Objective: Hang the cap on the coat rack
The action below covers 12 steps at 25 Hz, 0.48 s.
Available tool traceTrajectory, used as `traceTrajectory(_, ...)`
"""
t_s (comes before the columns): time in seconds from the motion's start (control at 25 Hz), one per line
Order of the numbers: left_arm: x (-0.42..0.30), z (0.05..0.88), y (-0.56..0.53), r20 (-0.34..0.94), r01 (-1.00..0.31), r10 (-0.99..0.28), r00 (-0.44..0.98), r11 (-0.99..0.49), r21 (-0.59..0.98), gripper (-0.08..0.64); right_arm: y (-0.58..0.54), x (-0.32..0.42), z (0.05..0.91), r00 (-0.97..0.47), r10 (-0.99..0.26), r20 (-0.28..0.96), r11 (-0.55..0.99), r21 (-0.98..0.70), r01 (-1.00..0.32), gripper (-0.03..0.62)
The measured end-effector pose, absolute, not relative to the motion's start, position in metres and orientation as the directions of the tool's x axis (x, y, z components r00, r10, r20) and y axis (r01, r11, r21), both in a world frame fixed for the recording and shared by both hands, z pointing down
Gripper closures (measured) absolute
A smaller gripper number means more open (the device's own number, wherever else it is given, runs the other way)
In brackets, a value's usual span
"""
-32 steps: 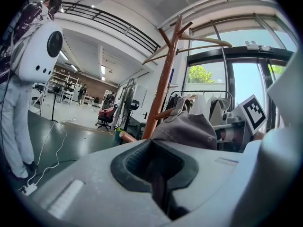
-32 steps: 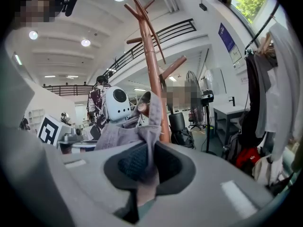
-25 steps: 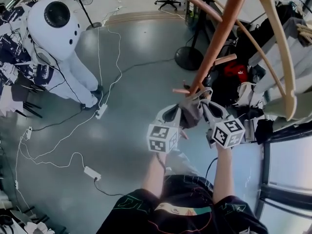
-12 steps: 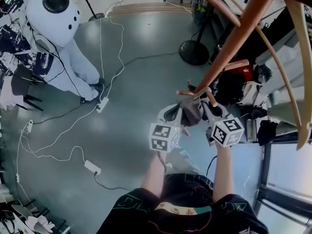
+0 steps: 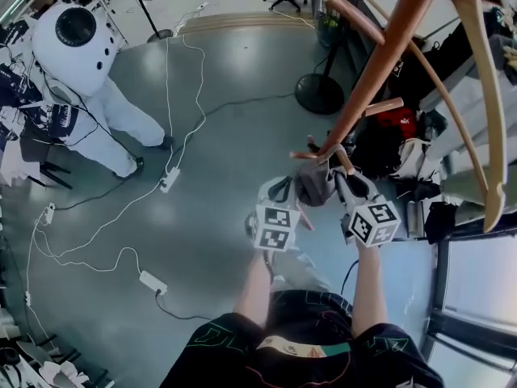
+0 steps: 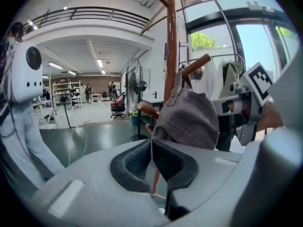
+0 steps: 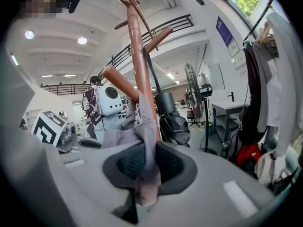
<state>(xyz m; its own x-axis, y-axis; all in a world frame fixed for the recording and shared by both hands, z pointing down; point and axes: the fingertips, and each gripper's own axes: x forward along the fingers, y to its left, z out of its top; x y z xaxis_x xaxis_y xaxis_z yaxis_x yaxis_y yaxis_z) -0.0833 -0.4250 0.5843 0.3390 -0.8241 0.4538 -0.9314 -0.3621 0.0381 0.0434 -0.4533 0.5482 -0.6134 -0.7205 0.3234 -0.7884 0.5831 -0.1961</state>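
Left hand-held gripper (image 5: 292,191) clamped the grey fabric cap (image 5: 317,186) at 9 o'clock; right hand-held gripper (image 5: 343,183), jaws just opening, pinched 3 o'clock.

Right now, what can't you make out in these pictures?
Coat rack base: head view, hidden behind the cap.
Its top: head view, cut off by the upper edge.
Whether the cap rests on the peg: left gripper view, the cap's own fabric covers where they meet.
People down the hall: left gripper view, too small.
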Motion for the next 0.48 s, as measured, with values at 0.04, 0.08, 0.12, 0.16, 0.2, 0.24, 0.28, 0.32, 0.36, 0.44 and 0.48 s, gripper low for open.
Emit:
traceTrajectory(0.04, -0.089, 0.585, -0.421, 0.465, -0.939, -0.829, 0.311, -0.344, 0.014, 0.540, -0.449, 0.044, 0.547, -0.613, -0.725, 0.313, 0.582, -0.196, -0.789, 0.525)
traceTrajectory(0.08, -0.094, 0.582, -0.418, 0.461, -0.944, -0.838, 0.293, -0.329, 0.002, 0.540, -0.446, 0.046, 0.545, -0.610, -0.732, 0.303, 0.579, -0.196, -0.792, 0.514)
traceTrajectory(0.12, -0.097, 0.577, -0.415, 0.449, -0.948, -0.847, 0.284, -0.318, 0.001, 0.541, -0.442, 0.047, 0.544, -0.603, -0.740, 0.298, 0.572, -0.193, -0.797, 0.509)
traceTrajectory(0.16, -0.100, 0.571, -0.412, 0.434, -0.951, -0.857, 0.280, -0.310, 0.001, 0.541, -0.439, 0.048, 0.544, -0.593, -0.748, 0.298, 0.564, -0.187, -0.804, 0.500)
traceTrajectory(0.2, -0.101, 0.565, -0.409, 0.419, -0.952, -0.865, 0.277, -0.305, -0.001, 0.541, -0.436, 0.049, 0.543, -0.584, -0.754, 0.300, 0.557, -0.180, -0.811, 0.488)
traceTrajectory(0.24, -0.102, 0.558, -0.406, 0.403, -0.953, -0.873, 0.275, -0.304, -0.007, 0.541, -0.432, 0.050, 0.542, -0.577, -0.759, 0.302, 0.551, -0.174, -0.816, 0.482)
traceTrajectory(0.28, -0.101, 0.551, -0.403, 0.386, -0.952, -0.880, 0.276, -0.306, -0.016, 0.541, -0.429, 0.052, 0.540, -0.572, -0.763, 0.300, 0.548, -0.168, -0.819, 0.482)
traceTrajectory(0.32, -0.100, 0.543, -0.400, 0.367, -0.951, -0.887, 0.279, -0.309, -0.027, 0.541, -0.425, 0.054, 0.537, -0.568, -0.768, 0.296, 0.546, -0.162, -0.822, 0.482)
traceTrajectory(0.36, -0.098, 0.534, -0.398, 0.346, -0.949, -0.895, 0.282, -0.313, -0.036, 0.541, -0.423, 0.056, 0.533, -0.564, -0.773, 0.290, 0.543, -0.156, -0.825, 0.482)
traceTrajectory(0.44, -0.095, 0.515, -0.395, 0.291, -0.948, -0.912, 0.290, -0.314, -0.041, 0.546, -0.419, 0.061, 0.520, -0.557, -0.787, 0.267, 0.538, -0.147, -0.830, 0.482)
traceTrajectory(0.48, -0.094, 0.505, -0.393, 0.260, -0.949, -0.920, 0.294, -0.314, -0.040, 0.549, -0.418, 0.063, 0.512, -0.554, -0.795, 0.248, 0.535, -0.144, -0.833, 0.482)
